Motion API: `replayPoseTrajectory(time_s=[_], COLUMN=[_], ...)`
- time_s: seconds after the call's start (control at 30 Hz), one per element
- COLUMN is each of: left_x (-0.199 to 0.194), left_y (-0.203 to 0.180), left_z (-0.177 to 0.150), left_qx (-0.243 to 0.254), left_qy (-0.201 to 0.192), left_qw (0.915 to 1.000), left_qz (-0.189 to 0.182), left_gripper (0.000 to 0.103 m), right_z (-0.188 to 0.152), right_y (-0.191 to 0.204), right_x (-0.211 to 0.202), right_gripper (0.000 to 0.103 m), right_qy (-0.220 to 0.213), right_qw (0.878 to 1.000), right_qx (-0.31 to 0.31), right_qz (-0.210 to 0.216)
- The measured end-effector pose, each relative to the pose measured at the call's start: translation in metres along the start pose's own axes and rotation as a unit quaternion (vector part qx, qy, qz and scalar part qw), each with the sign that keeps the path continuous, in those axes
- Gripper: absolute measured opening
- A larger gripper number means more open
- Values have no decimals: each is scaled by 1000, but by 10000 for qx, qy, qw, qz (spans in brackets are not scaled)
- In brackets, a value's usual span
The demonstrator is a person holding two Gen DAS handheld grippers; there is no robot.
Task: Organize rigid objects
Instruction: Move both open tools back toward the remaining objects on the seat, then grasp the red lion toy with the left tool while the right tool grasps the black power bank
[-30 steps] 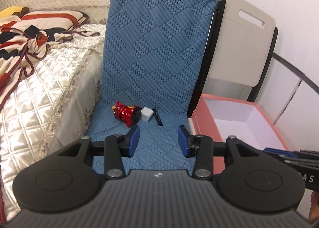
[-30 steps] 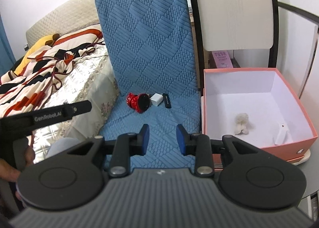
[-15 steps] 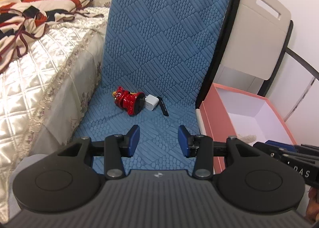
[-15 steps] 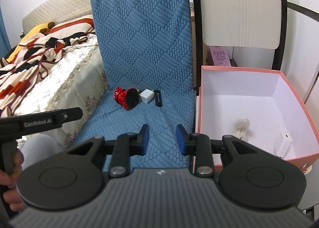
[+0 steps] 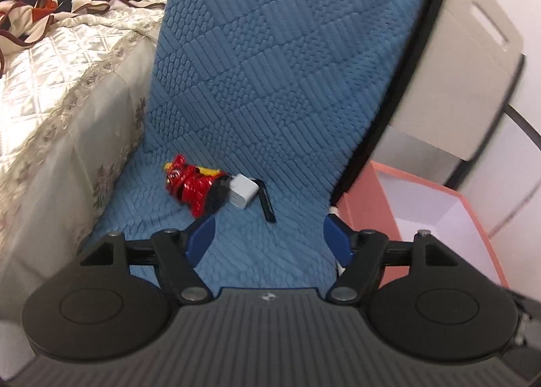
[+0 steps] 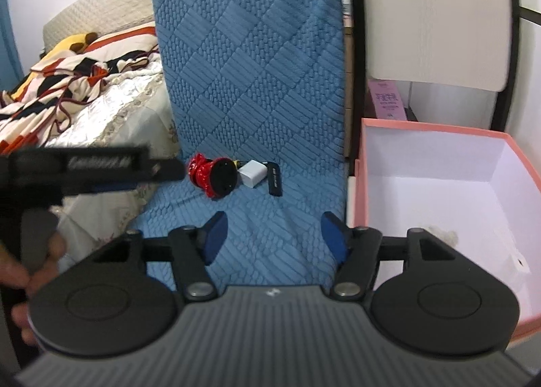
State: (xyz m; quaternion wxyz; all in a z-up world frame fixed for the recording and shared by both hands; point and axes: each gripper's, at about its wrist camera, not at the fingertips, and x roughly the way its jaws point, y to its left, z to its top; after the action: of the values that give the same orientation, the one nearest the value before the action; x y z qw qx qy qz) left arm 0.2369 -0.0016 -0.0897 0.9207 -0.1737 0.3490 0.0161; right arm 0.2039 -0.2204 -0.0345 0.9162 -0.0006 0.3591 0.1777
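Note:
A red lion toy [image 5: 192,185] [image 6: 211,175], a white charger cube [image 5: 243,191] [image 6: 253,174] and a small black stick [image 5: 265,201] [image 6: 274,180] lie side by side on the blue quilted chair seat [image 5: 257,251]. My left gripper [image 5: 268,240] is open and empty, low over the seat just short of them. My right gripper [image 6: 272,236] is open and empty, further back over the seat. A pink box [image 6: 439,184] [image 5: 422,214] stands to the right, holding a small beige plush [image 6: 443,234] and a white item [image 6: 514,258].
A bed with a quilted cover [image 5: 50,89] and a striped blanket [image 6: 67,82] lies left of the chair. A beige chair back [image 6: 432,15] stands behind the box. The left gripper's body [image 6: 84,167] crosses the right wrist view at left.
Both grippers have opened wider and moved forward toward the objects on the seat. The three objects have not moved.

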Motion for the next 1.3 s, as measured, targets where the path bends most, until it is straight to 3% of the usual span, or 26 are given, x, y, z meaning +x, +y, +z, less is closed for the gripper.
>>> replayPoseTrajectory(time_s=[0.47,0.9,1.03,1.3], left_x=[115,168,176,200], left_y=[58,96,113,146], left_z=[34,53,60,57], left_qx=[-458,-893,-1363,-2337], left_qy=[301,345,443,806], left_qw=[9981,9934,9878,9677], left_qz=[278,625,606,490], left_gripper=[76,76,76,74], right_z=[20,31,37,40], right_y=[14,25,20,13], right_x=[101,193,214,254], right_gripper=[63,59,58,51], right_qy=[249,623,717,953], right_qw=[9993,9970,9962,9933], right_qx=[-141,-299,-384,-637], right_qz=[230,359,310,113])
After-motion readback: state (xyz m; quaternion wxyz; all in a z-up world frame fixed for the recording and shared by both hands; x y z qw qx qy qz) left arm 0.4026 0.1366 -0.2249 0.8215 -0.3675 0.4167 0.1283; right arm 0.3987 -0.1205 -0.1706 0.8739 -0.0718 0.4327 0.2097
